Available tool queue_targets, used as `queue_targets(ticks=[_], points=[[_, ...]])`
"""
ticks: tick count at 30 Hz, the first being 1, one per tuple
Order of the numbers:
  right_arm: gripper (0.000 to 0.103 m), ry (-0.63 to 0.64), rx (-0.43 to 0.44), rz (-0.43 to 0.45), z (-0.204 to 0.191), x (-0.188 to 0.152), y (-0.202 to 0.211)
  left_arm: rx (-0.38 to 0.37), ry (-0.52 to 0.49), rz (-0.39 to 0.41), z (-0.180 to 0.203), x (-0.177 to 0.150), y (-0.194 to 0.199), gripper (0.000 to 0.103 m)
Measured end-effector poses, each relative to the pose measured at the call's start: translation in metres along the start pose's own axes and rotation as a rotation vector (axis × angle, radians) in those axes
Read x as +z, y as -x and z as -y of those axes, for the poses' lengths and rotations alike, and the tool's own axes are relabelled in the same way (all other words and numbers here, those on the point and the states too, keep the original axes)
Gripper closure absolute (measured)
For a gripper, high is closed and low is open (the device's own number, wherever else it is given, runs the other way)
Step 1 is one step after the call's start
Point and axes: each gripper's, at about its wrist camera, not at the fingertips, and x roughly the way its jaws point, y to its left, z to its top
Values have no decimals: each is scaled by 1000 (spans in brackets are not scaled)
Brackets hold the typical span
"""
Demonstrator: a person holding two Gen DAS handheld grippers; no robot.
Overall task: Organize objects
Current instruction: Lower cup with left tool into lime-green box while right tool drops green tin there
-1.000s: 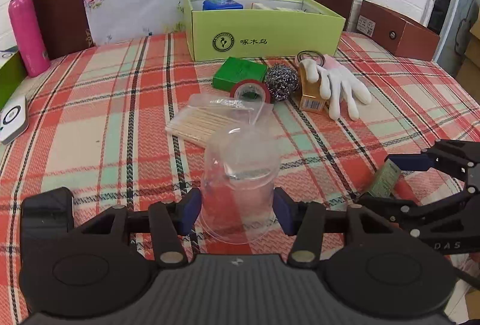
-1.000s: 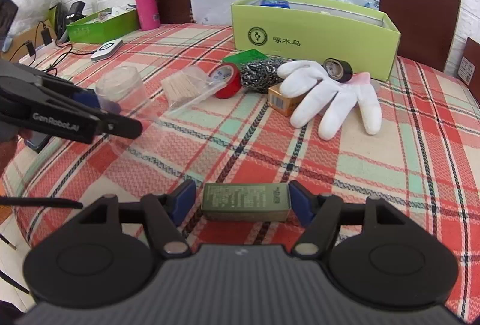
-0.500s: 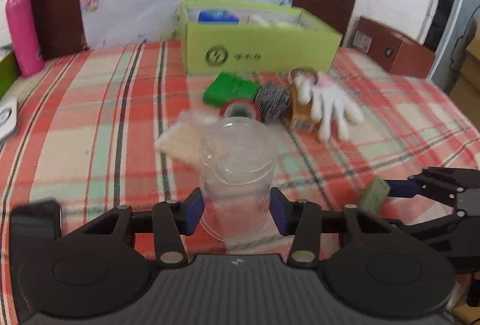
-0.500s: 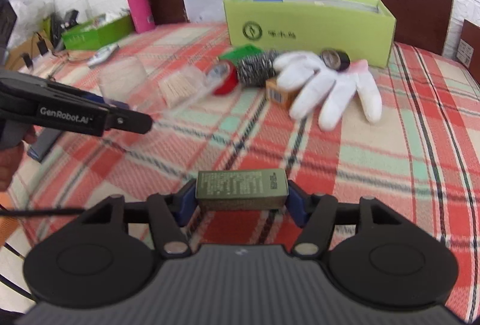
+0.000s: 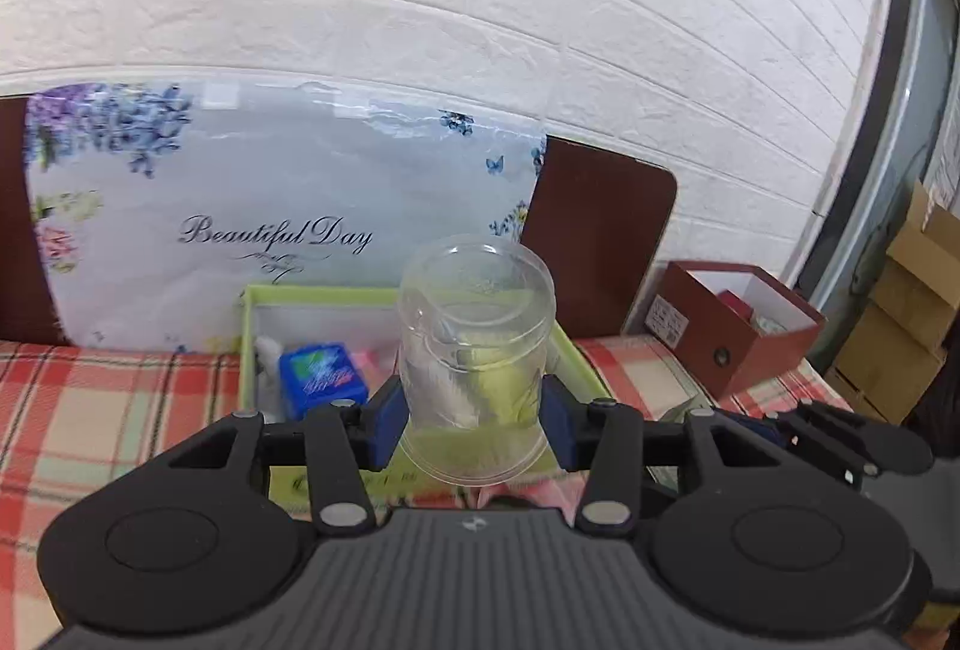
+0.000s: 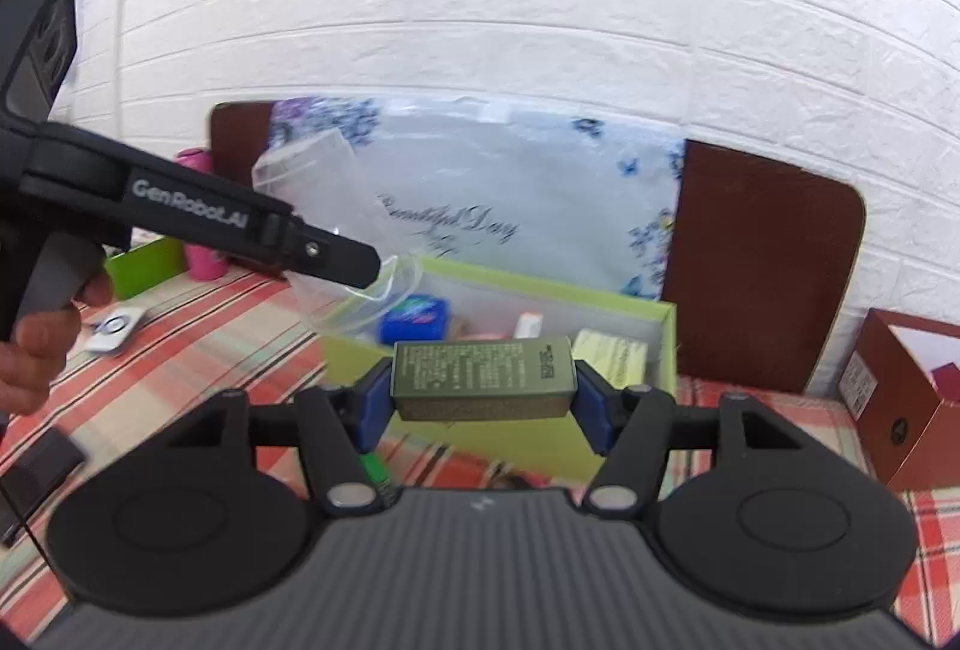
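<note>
My left gripper (image 5: 474, 419) is shut on a clear plastic cup (image 5: 477, 350), held upside down in the air just before the open light-green box (image 5: 252, 350). My right gripper (image 6: 483, 404) is shut on a small olive-green carton (image 6: 483, 377), held crosswise and lifted in front of the same green box (image 6: 654, 380). In the right wrist view the left gripper (image 6: 336, 254) comes in from the left with the clear cup (image 6: 324, 206). The box holds a blue packet (image 5: 321, 374) and some papers.
The table wears a red plaid cloth (image 5: 90, 410). A flowered "Beautiful Day" bag (image 5: 270, 206) and a brown chair back (image 6: 762, 260) stand behind the box. A dark-red box (image 5: 726, 326) sits at the right, a pink bottle (image 6: 201, 212) and a hand (image 6: 36, 344) at the left.
Both grippers closed on their objects and rose from the table toward the green box. The cup and the carton came up with them, and the views tilted up to the wall.
</note>
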Motion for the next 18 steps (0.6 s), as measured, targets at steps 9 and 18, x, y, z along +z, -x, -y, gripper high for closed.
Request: queue_targets(ticks=[9, 18], points=[[43, -44, -77, -55, 53, 7, -78, 91, -9, -121, -17, 9, -116, 53], [43, -59, -57, -150, 66, -17, -160, 259, -118, -127, -59, 21, -153, 52]])
